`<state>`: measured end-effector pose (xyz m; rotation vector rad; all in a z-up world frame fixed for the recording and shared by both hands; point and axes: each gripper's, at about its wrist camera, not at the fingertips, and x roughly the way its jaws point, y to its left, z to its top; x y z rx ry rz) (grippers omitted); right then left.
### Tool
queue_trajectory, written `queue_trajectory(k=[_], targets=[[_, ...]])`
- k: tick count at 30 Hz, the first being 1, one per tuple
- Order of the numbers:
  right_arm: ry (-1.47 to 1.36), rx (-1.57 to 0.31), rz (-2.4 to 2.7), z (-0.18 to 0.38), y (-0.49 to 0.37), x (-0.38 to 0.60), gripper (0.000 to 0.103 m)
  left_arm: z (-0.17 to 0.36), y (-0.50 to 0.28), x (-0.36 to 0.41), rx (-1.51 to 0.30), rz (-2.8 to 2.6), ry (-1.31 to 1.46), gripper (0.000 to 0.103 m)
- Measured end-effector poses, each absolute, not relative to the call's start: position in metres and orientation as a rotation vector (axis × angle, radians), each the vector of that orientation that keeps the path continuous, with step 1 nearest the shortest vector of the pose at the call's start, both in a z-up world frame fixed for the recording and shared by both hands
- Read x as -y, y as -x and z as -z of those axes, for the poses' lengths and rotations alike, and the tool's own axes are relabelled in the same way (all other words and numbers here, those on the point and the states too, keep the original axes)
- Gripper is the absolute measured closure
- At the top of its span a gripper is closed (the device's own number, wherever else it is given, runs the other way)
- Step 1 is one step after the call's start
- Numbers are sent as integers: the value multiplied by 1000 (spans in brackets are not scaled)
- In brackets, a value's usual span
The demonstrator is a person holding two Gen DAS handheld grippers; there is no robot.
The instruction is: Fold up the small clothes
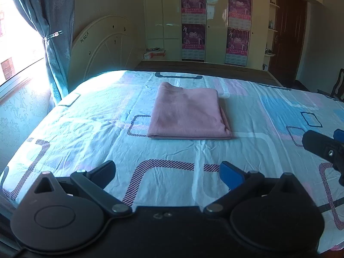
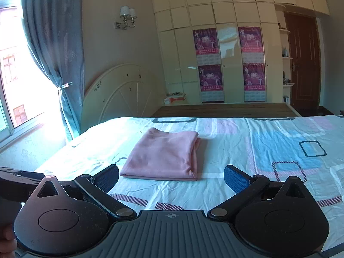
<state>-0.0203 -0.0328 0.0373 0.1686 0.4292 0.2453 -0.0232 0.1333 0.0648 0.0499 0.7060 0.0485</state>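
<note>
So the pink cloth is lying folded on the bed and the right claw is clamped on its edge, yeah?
Not quite. The pink cloth does lie folded on the bed, but the right claw is open and apart from it, as the right wrist view shows.

A pink cloth [image 1: 189, 112] lies folded flat into a neat rectangle on the patterned bedsheet [image 1: 86, 118].
</note>
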Motion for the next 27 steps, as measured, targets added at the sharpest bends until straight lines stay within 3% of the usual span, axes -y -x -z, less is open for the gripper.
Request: queue_trajectory(k=[27], targets=[[-163,-383,-229,-49,69,27,0,-84,68,-135,-639,-83,-61,1]])
